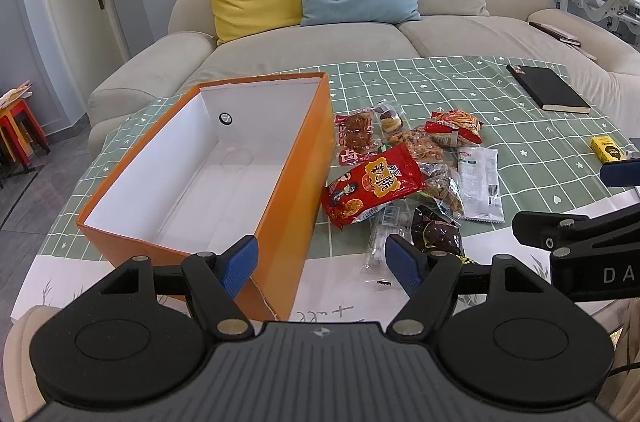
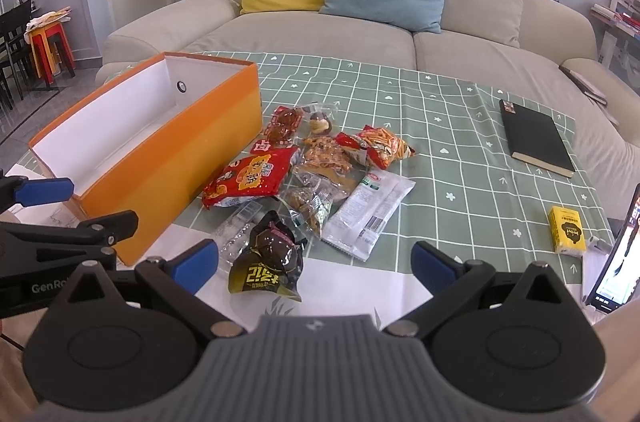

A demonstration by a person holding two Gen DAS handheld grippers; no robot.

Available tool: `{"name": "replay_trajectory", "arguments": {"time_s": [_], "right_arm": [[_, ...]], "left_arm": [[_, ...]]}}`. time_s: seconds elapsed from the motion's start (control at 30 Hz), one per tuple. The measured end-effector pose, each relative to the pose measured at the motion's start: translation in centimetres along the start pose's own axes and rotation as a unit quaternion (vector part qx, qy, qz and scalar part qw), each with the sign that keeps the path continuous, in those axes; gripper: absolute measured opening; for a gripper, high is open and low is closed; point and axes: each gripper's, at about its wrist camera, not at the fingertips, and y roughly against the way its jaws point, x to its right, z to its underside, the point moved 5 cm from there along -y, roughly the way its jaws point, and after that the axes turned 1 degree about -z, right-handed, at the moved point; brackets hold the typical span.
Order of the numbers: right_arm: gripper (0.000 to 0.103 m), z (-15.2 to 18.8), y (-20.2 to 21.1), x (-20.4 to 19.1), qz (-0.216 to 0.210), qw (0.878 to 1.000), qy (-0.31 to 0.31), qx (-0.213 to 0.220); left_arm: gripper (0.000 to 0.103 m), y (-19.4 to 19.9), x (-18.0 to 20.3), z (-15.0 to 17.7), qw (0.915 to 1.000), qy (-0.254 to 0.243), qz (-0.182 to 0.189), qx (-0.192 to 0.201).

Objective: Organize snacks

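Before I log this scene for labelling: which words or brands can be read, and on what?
"GenRo", cut off: left gripper arm.
"DA", cut off: right gripper arm.
Red packet: large Chinese characters, too distorted to quote.
Dark packet: yellow lettering, unreadable.
White packet, yellow box: print too small.

Orange box (image 1: 298,182) sits open on the green checked cloth, white inside, nothing in it, with a little round hole in the far end wall. Snacks are all heaped just to its right: a big red packet (image 1: 370,188) leaning against the box side, a dark brown packet (image 2: 270,262) nearest the camera, a white sachet (image 2: 370,210), an orange-striped bag (image 2: 380,142) at the back, plus a few clear-wrapped bits in between.
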Motion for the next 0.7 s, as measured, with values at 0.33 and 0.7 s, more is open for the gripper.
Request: {"name": "replay_trajectory", "arguments": {"time_s": [0.33,0.7], "right_arm": [[0.099,0.02,-0.22,0.03,0.001,1.0,-0.001,-0.002],[0.099,0.27,-0.72,0.55,0.0,1.0,-0.012,0.002]], "left_arm": [[0.085,-0.11,0.06,0.08,1.0,0.002,0.003,-0.002],[0.077,-0.09,0.44,0.0,0.9996,0.007,0.028,-0.003]]}}
